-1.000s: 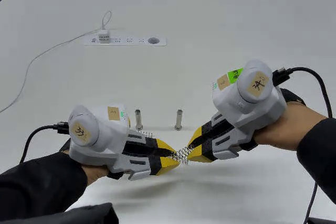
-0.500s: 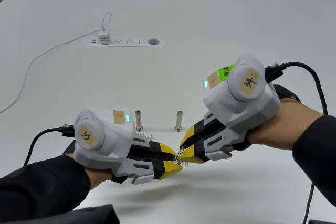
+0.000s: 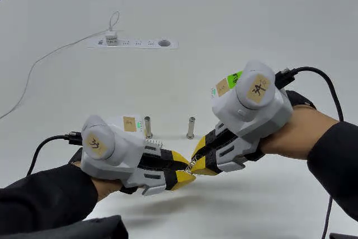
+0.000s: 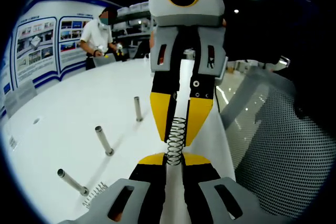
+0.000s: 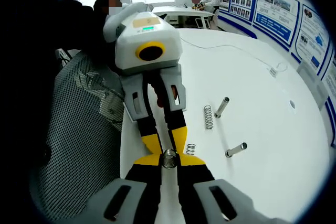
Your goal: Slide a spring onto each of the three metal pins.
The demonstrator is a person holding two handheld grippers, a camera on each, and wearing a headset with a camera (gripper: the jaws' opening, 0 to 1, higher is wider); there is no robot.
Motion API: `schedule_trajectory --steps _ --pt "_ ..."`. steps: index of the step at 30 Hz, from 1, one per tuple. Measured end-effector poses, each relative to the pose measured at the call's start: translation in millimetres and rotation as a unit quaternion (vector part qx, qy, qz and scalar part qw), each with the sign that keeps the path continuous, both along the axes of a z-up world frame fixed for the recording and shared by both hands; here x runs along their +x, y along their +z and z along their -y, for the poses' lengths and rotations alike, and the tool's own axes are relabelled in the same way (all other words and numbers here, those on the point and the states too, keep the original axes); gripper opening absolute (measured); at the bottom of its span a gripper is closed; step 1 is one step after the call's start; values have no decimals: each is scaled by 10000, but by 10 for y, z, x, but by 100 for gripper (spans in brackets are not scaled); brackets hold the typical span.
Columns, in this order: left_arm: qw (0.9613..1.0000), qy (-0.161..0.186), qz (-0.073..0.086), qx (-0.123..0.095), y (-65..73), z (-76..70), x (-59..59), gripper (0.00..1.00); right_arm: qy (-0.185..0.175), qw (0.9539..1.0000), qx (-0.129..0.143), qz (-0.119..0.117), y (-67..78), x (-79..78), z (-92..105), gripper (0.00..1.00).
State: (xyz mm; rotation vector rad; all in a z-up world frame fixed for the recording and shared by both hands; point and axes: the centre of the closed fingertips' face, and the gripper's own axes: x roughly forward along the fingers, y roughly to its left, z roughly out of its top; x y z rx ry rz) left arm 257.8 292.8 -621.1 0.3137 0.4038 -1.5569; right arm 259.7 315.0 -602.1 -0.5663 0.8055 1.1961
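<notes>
Head view gives us a smooth white table (image 3: pixel 240 37) with broad bare room across the upper frame, its far edge running along the top. Low in the centre, the left gripper (image 3: pixel 187 176) and the right gripper (image 3: pixel 196 162) meet tip to tip. Both have yellow-and-black jaws on white plastic bodies. Each is clenched on one end of a thin coiled wire spring (image 3: pixel 192 166), which is held off the tabletop between them.

Just above the grippers in the frame, a short steel pin (image 3: pixel 147 126) and a second pin (image 3: pixel 191 127) stand upright, apart from each other. At upper left we see a flat white power strip (image 3: pixel 134 43) with a thin cable (image 3: pixel 50 57) trailing to the left edge.

In the left gripper view, a third pin (image 4: pixel 72 181) sits at lower left with a loose spring (image 4: pixel 94 192) just beside its base. A grey mesh chair back (image 4: pixel 273 135) crowds the right side.

In the right gripper view, a short spring (image 5: pixel 190 149) lies on the table close to the jaws.
</notes>
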Motion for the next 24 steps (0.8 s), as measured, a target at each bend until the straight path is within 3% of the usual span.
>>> schedule_trajectory --steps 5,12,24 --pt "9998 111 -99 -108 31 -4 42 14 -56 10000 0 12 39 15 34 12" --pt "9996 223 -134 -75 40 -50 76 22 -174 9998 -71 42 79 48 158 12" --pt "9989 437 -166 2 98 -295 160 31 -521 9983 -242 134 164 174 487 12"
